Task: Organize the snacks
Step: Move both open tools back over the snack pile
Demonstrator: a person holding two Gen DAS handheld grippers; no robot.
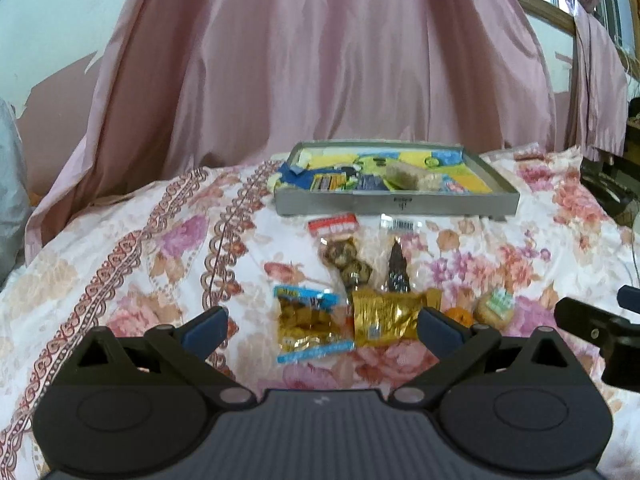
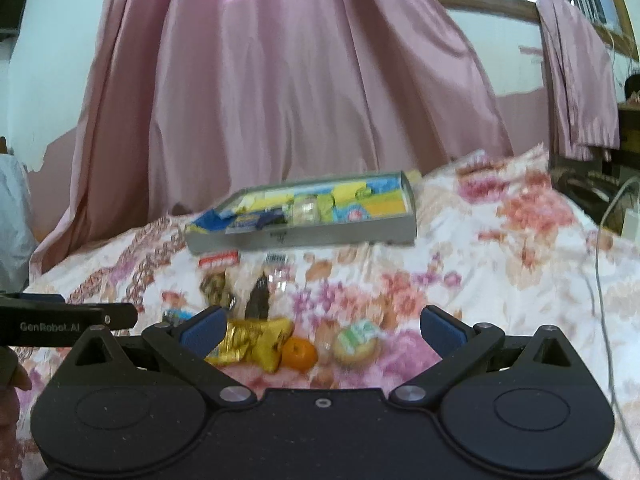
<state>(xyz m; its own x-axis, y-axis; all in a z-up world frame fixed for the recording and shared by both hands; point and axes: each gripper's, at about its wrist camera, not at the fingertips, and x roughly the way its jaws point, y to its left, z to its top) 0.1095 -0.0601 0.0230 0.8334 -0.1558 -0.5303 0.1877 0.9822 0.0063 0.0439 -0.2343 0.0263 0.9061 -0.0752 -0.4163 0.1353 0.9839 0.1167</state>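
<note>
Snacks lie on a floral bedspread. A blue-edged packet [image 1: 310,326], a gold packet [image 1: 386,318], a clear bag of nuts [image 1: 344,256], a dark snack in clear wrap [image 1: 398,268], an orange [image 2: 299,354] and a round wrapped cake [image 2: 356,342] sit in front of a grey tray [image 1: 396,202] that holds a few snacks. My left gripper [image 1: 322,326] is open and empty, just short of the blue-edged and gold packets. My right gripper [image 2: 322,330] is open and empty, just short of the orange and the cake.
A pink curtain [image 1: 320,60] hangs behind the bed. A white cable [image 2: 600,272] runs down the right side of the bedspread. The left gripper's body [image 2: 60,324] shows at the right wrist view's left edge. The bedspread [image 1: 120,264] spreads to the left.
</note>
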